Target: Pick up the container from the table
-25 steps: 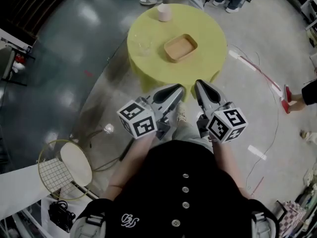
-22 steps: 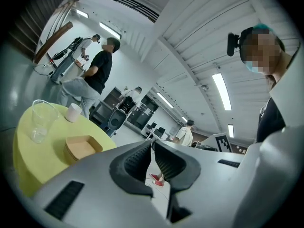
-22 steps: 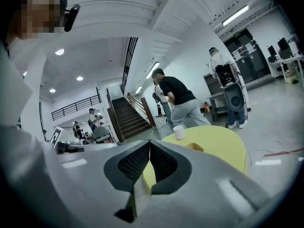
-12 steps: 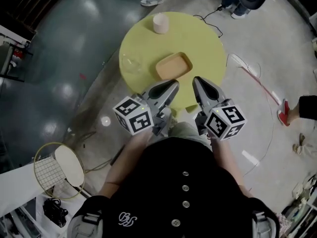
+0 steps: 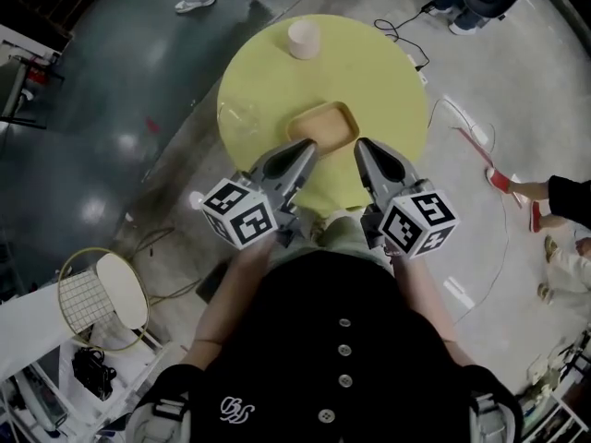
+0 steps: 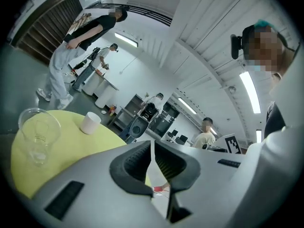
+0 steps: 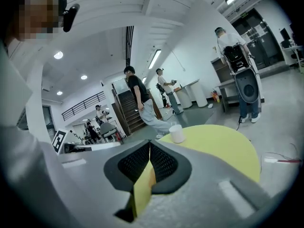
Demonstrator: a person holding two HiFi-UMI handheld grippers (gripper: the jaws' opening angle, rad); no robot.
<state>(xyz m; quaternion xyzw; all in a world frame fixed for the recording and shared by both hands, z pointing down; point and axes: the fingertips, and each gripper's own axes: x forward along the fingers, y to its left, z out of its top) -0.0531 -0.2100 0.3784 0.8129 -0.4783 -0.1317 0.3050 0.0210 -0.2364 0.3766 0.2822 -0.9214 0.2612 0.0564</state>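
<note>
I'm closing in: the yellow surface (image 5: 388,86) sits nearer than 1 second ago, and the tan container (image 5: 328,121) at its middle now lies just beyond both tips. The left gripper (image 5: 307,146) and right gripper (image 5: 362,146) are pinched together and empty. I judge they must open before any grasp.

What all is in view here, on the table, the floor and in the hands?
table: one, yellow-green, round, ahead of the person
container: one, tan, shallow, on the table's near side
white cup: one, at the table's far edge
clear cup: one, see-through, on the table's left
wire hoop: one, yellowish, on the floor, left
bystanders: several, around the room
left tool: one, grey, shut, empty, toward the table
right tool: one, grey, shut, empty, beside it
</note>
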